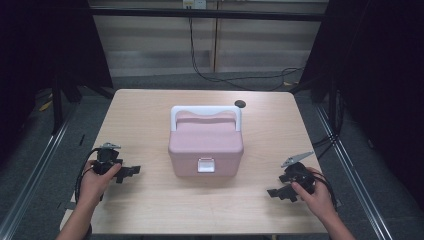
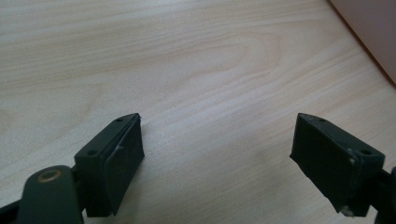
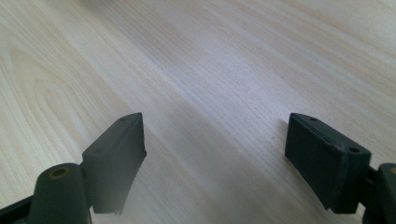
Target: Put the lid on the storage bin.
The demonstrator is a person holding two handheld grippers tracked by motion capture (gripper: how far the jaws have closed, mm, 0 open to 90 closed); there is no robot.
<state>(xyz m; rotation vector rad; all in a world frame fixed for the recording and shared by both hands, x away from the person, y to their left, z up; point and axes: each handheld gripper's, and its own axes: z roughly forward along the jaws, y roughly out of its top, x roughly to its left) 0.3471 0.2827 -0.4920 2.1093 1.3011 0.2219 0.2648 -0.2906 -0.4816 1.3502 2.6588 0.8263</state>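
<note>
On the pale wooden table point(image 1: 150, 210) the pink box point(image 1: 205, 150) sits latched midway between the left gripper point(image 1: 131, 171) and right gripper point(image 1: 276, 192), both gaping empty, seemingly poised to approach it.

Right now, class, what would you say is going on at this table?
A person sits at a wooden table with a gripper in each hand. A pink box with a white handle and a white front latch stands shut in the middle. The left gripper and the right gripper rest low on either side of the box, apart from it. Both are open with nothing between the jaws, so the box is untouched.
</note>
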